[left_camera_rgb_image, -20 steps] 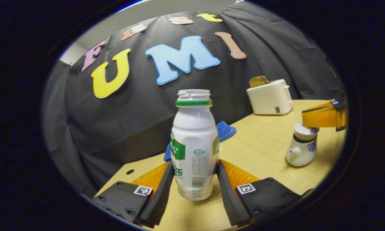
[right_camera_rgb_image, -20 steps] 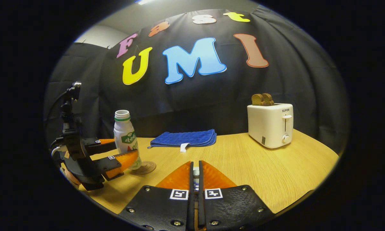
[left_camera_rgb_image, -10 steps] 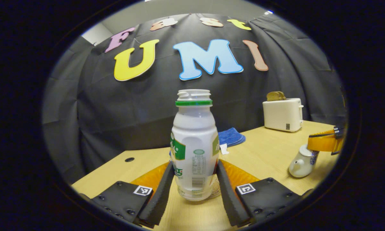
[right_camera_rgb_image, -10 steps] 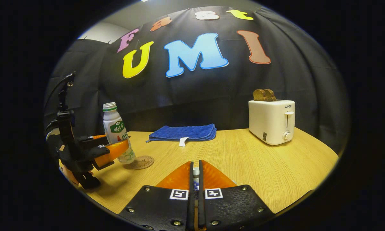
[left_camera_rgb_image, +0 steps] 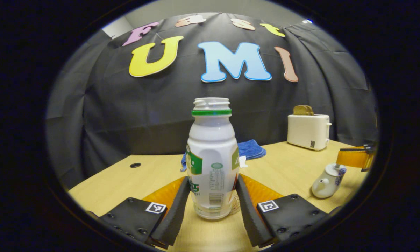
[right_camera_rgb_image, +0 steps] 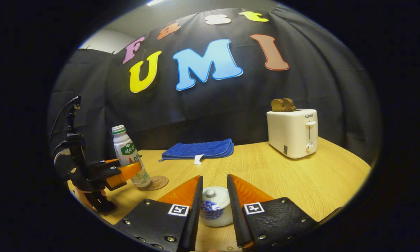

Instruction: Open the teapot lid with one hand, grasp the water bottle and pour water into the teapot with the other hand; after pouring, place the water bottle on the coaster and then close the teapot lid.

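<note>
- In the left gripper view, the left gripper [left_camera_rgb_image: 212, 206] has its two fingers closed against the lower sides of the water bottle [left_camera_rgb_image: 212, 164], one on each side, gripping it.
- The bottle is upright, uncapped, white with a green ring below its mouth. Its base sits at the table [left_camera_rgb_image: 126, 178], partly over the round coaster [left_camera_rgb_image: 235, 207] that peeks out at its right.
- In the right gripper view, the right gripper [right_camera_rgb_image: 214, 206] has its fingers spread apart, with the teapot lid [right_camera_rgb_image: 214, 196] between them; gaps show on both sides, so neither finger touches it.
- The lid with its small knob sits on the teapot [right_camera_rgb_image: 213, 214], which is white with blue pattern.
- From the left gripper view the teapot [left_camera_rgb_image: 327, 182] stands on the right part of the table, spout toward the left, with the right gripper above it.
- The table is pale wood with fine grain, and a small dark hole [left_camera_rgb_image: 135, 165] lies near its far left edge.
- Farther back, a folded blue cloth [right_camera_rgb_image: 199, 149] lies flat near the wall.
- To the far right stands a white toaster [right_camera_rgb_image: 293, 132] with brown bread slices [right_camera_rgb_image: 282, 104] sticking out of its top.
- Behind everything hangs the black cloth wall [right_camera_rgb_image: 91, 105], creased in folds, with a strip of pale ceiling [right_camera_rgb_image: 143, 15] above it.
</note>
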The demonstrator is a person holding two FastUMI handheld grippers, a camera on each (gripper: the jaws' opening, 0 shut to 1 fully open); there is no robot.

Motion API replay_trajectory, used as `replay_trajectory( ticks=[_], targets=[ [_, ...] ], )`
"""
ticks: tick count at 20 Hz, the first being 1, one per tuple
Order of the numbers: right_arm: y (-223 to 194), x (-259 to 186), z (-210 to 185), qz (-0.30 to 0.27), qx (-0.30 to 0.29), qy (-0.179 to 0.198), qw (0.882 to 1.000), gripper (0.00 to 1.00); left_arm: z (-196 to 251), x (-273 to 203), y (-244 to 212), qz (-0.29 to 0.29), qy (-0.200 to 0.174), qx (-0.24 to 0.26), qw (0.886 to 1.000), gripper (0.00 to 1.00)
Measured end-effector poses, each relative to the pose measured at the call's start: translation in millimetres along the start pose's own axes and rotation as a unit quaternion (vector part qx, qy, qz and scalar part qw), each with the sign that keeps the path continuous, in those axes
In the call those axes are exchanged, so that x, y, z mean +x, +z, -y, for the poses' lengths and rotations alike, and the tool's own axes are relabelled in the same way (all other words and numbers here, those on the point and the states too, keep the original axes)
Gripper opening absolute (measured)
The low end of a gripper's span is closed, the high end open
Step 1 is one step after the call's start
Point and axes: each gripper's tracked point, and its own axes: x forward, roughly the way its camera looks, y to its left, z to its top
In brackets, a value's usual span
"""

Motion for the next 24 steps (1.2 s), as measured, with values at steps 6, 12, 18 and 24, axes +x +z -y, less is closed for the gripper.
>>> replay_trajectory(
  ticks=[6,12,18,24],
  targets=[
    [10.1,-5.2,6.6,0.022,-0.022,-0.022,0.999,0.42,-2.6,16.2,16.4,0.01,-0.007,-0.004,1.0,0.85],
    [10.9,-5.7,5.7,0.026,-0.034,-0.024,0.999,0.42,0.9,42.2,8.8,-0.015,-0.012,-0.023,1.0,0.84],
    [12.6,-5.9,6.8,0.03,-0.032,-0.025,0.999,0.42,-14.6,57.7,-1.6,-0.03,-0.003,-0.094,0.995,0.84],
    [6.5,-3.2,6.5,0.022,-0.035,-0.027,0.999,0.42,-15.6,56.9,-9.4,-0.04,-0.018,-0.086,0.995,0.84]
  ],
)
